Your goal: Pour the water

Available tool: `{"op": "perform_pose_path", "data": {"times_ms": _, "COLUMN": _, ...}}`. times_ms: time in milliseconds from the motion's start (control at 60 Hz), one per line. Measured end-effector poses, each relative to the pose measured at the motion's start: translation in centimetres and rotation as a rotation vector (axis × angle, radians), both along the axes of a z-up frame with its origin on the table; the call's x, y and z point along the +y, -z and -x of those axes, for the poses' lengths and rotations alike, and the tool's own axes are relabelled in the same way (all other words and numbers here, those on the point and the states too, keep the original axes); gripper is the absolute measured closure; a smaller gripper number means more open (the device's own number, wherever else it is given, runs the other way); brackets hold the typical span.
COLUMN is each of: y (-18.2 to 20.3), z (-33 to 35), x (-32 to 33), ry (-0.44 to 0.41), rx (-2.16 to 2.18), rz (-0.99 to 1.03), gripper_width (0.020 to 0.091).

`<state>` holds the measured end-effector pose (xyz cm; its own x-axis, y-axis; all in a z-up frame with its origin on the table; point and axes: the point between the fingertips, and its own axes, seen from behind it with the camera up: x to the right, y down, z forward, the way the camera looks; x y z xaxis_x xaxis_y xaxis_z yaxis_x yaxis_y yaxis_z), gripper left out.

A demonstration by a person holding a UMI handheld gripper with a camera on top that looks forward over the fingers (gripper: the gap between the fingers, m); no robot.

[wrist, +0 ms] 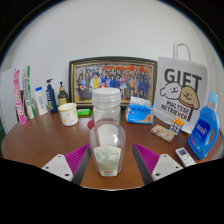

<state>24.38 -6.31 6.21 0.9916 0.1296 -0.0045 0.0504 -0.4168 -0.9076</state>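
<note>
Gripper [107, 160] fingers spread wide, ribbed magenta pads [72, 158] either side of a clear cylindrical plastic bottle [106, 128] with white cap, standing upright between them near the front edge of the glossy wooden table [40, 140], framed photo [112, 80] behind, white paper gift bag [180, 95] beside it

home | wooden table [45, 150] | framed group photo [112, 78] | toiletries [38, 98] | gift bag [181, 92]

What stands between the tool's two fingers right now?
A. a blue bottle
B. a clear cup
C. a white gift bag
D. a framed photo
B. The clear cup stands on the table between the tool's open fingers, with a gap at each side; the other things lie farther back.
</note>
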Motion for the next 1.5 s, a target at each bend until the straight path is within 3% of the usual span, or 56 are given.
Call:
{"op": "perform_pose_path", "data": {"times_ms": 67, "y": 1.0, "z": 0.3, "x": 1.2, "ry": -0.003, "rx": 0.016, "rz": 0.009, "gripper_width": 0.0287}}
{"op": "perform_pose_path", "data": {"times_ms": 217, "y": 1.7, "z": 1.6, "x": 2.2, "ry": -0.041, "rx": 0.046, "rz": -0.005, "gripper_width": 0.0534}}
{"op": "perform_pose_path", "data": {"times_ms": 433, "y": 1.6, "z": 1.2, "x": 2.5, "ry": -0.011, "rx": 0.023, "rz": -0.02, "gripper_width": 0.065}}
{"op": "perform_pose_path", "data": {"times_ms": 567, "y": 0.9, "z": 0.9, "x": 3.1, "ry": 0.011, "rx": -0.019, "rz": -0.008, "gripper_width": 0.065}}
{"op": "perform_pose_path", "data": {"times_ms": 750, "y": -3.3, "z": 0.9, "x": 5.8, "ry": 0.055, "rx": -0.171, "rz": -0.045, "gripper_width": 0.0653}}
{"op": "perform_pose_path", "data": {"times_ms": 1033, "y": -9.9, "z": 2.6, "x": 13.8, "ry": 0.113, "rx": -0.778, "rz": -0.023, "gripper_width": 0.0651}}
{"op": "perform_pose_path", "data": {"times_ms": 1500, "y": -11.5, "z": 6.8, "x": 23.3, "ry": -0.132, "rx": -1.897, "rz": 0.098, "gripper_width": 0.0652}}
